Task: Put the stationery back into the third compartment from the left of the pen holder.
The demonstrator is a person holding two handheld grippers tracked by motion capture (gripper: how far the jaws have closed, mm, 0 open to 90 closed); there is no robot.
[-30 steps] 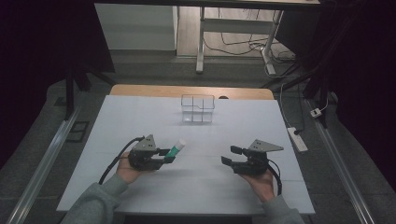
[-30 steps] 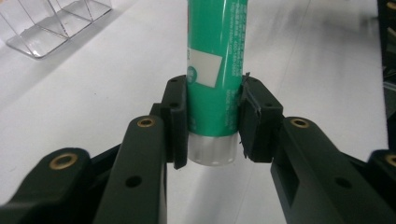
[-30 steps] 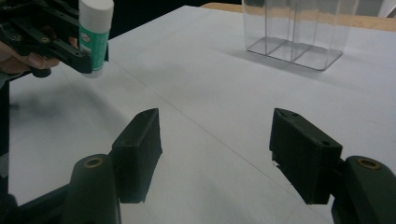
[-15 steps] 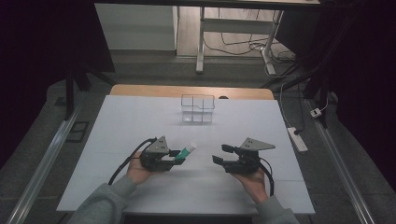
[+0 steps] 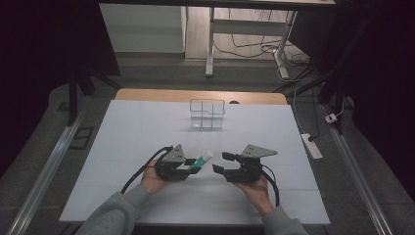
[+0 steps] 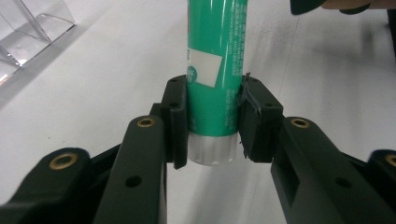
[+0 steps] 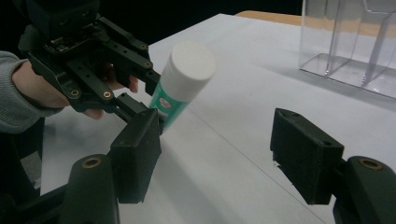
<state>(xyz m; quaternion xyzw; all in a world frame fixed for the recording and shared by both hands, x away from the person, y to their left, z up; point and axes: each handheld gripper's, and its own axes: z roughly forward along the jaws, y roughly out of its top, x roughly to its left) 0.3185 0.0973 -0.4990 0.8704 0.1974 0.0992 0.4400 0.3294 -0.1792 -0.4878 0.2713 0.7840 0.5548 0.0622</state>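
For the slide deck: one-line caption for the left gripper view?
Left gripper clamps a green glue stick near its base, above the white table.

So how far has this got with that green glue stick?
Done: the left gripper is shut on the green glue stick with a white cap, lifted off the white table. In hand: the open right gripper faces its cap. Left, probably: uncapping it, or reaching the clear plastic organiser.

Lab or studio-type recording room, not a home. White-covered table (image 5: 147,127) on a wooden top, set in a dark space with black drapes (image 5: 44,39) at both sides. Bare floor behind with loose cables (image 5: 254,46), a power strip (image 5: 312,146) and metal desk legs (image 5: 210,44). Metal rails (image 5: 46,169) flank the table. Clear acrylic organizer (image 5: 207,113) is the sole prop.
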